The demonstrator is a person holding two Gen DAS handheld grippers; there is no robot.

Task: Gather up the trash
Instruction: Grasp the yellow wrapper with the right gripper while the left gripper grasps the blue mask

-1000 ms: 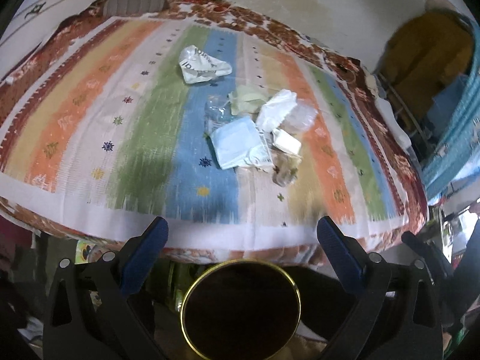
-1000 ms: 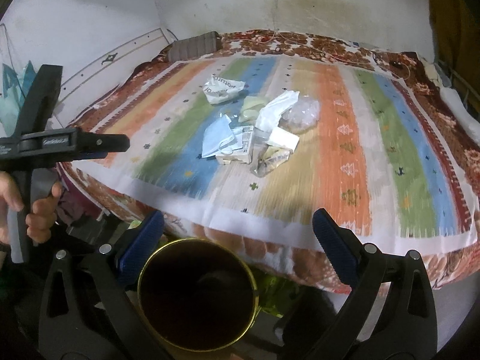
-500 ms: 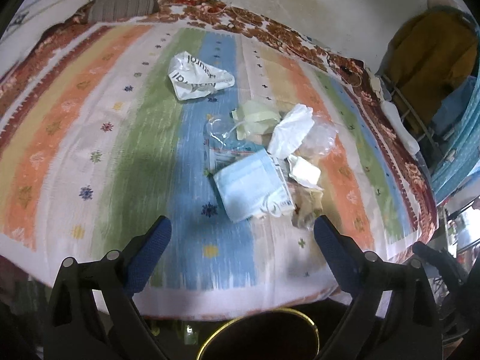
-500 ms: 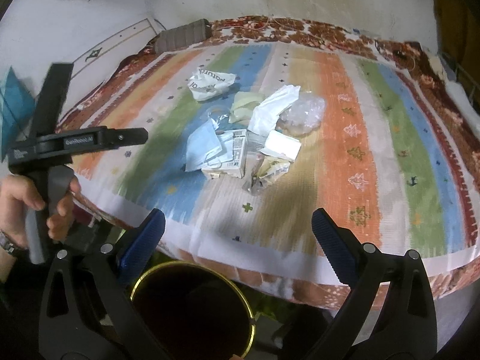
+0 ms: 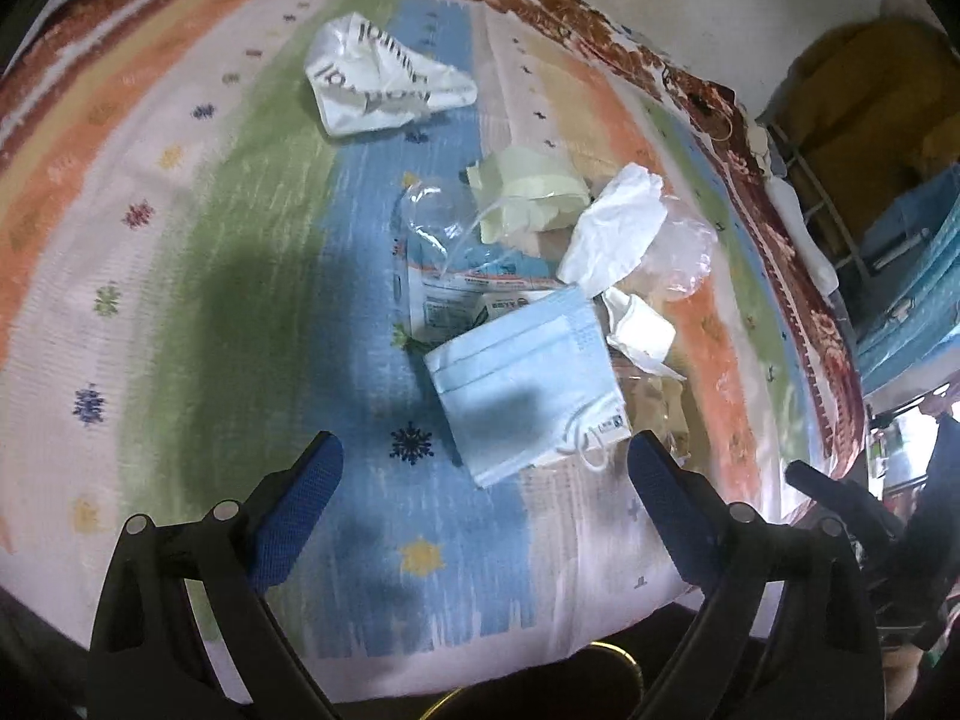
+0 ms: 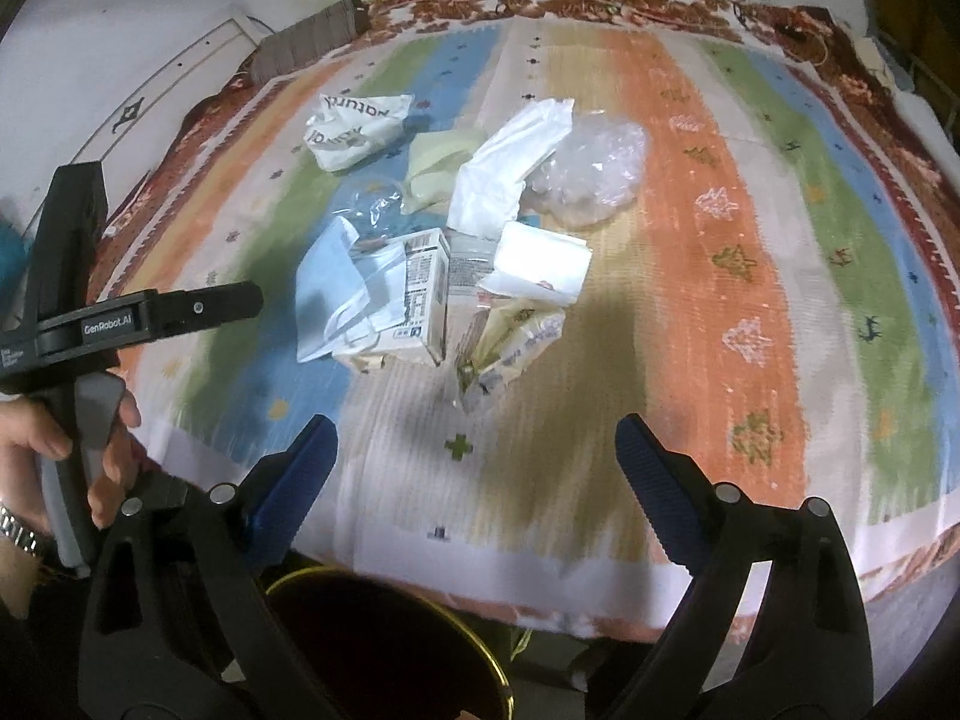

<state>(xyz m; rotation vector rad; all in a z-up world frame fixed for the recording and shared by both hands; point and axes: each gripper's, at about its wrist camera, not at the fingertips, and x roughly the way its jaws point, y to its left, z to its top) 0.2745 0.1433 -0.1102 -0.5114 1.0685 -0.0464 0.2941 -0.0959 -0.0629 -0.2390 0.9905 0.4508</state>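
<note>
I have both grippers tipped down over the striped bedspread [image 6: 708,276], and I take the blue face mask [image 5: 528,384] as my landmark, since it lies at the near edge of the litter pile. The left gripper [image 5: 486,480] has its jaws spread wide with nothing between the pads, and the mask sits just beyond them, so I judge that arm is lined up to take the mask first. The right gripper [image 6: 471,459] also stands wide with nothing in its jaws, though they have just been closing a little; just beyond them lies the crumpled yellowish wrapper [image 6: 510,342]. Right beside the mask, partly under it, is the small carton [image 6: 420,294]; beyond the mask lie the white tissue [image 5: 618,234], the pale green paper [image 5: 528,192] and the clear plastic bag [image 5: 684,252], bunched so closely that they touch and overlap. The printed white bag [image 5: 378,84] lies well apart, beyond the mask. The only container is the dark bin with a gold rim [image 6: 384,648], below the near edge of the bed, on my side of the mask; its inside looks dark and I cannot tell whether anything is in it. It stands where a picked piece could be drawn back and dropped. None of the trash looks collected yet.
</note>
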